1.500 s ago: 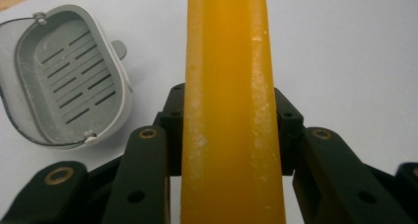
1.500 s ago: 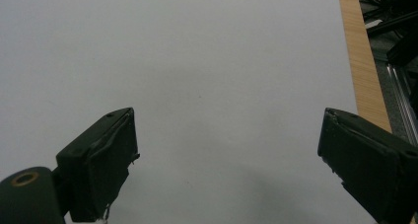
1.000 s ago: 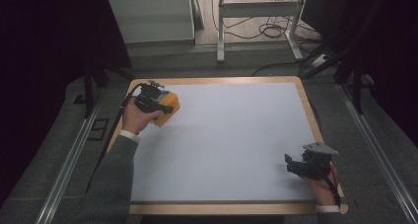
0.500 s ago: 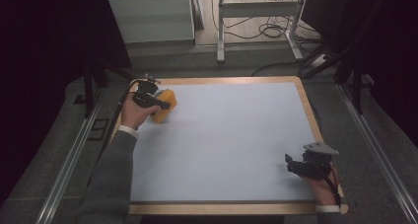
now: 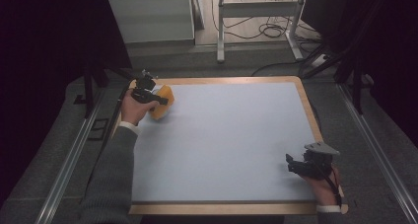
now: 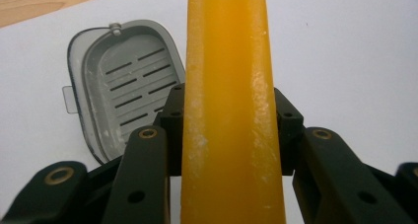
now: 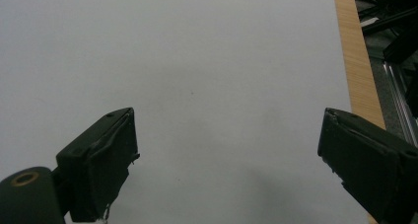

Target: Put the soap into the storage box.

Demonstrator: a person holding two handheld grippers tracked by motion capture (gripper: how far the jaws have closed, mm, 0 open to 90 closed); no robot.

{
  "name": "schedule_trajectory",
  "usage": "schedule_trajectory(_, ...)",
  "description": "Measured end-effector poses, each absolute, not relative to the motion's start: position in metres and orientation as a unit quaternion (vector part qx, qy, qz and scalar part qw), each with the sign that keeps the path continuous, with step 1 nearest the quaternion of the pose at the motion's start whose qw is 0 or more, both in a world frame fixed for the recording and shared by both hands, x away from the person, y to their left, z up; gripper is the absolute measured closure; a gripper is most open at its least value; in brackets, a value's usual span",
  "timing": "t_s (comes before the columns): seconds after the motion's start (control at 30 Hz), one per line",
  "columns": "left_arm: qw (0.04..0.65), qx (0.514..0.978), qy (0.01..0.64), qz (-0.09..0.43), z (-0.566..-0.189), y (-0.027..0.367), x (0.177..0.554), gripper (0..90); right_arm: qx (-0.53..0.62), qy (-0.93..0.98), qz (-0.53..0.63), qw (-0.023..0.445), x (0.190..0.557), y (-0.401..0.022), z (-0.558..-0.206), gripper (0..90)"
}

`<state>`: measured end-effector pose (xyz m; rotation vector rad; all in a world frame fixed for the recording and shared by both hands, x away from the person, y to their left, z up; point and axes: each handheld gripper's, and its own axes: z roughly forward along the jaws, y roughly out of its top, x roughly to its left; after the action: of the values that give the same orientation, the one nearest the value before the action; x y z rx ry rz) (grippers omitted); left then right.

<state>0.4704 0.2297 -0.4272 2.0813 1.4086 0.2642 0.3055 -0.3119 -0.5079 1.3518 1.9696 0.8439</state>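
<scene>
Yellow bar (image 6: 229, 110) clamped upright between the left tongs (image 6: 229, 123).

A glossy orange-yellow plastic bar (image 6: 231, 110), flecked with white, is showing between black jaws at far left. Beside it a grey oval slotted tray (image 6: 123, 86) is lying — dusted white — on the pale blue-white mat (image 5: 231, 140), framed by light wood (image 5: 308, 105).

Grey tray (image 6: 123, 86) partly behind orange slab (image 6: 229, 110)

Dim surroundings, evenly lit, mildly soft.
</scene>
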Motion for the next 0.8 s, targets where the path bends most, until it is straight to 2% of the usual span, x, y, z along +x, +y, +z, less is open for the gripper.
schedule_trajectory(0.8, 0.340, 0.731, 0.580, 0.120, -0.440, 0.249, 0.499, 61.2, 0.511, 0.742, 0.316, 0.298, 0.306, -0.313, -0.510, 8.2)
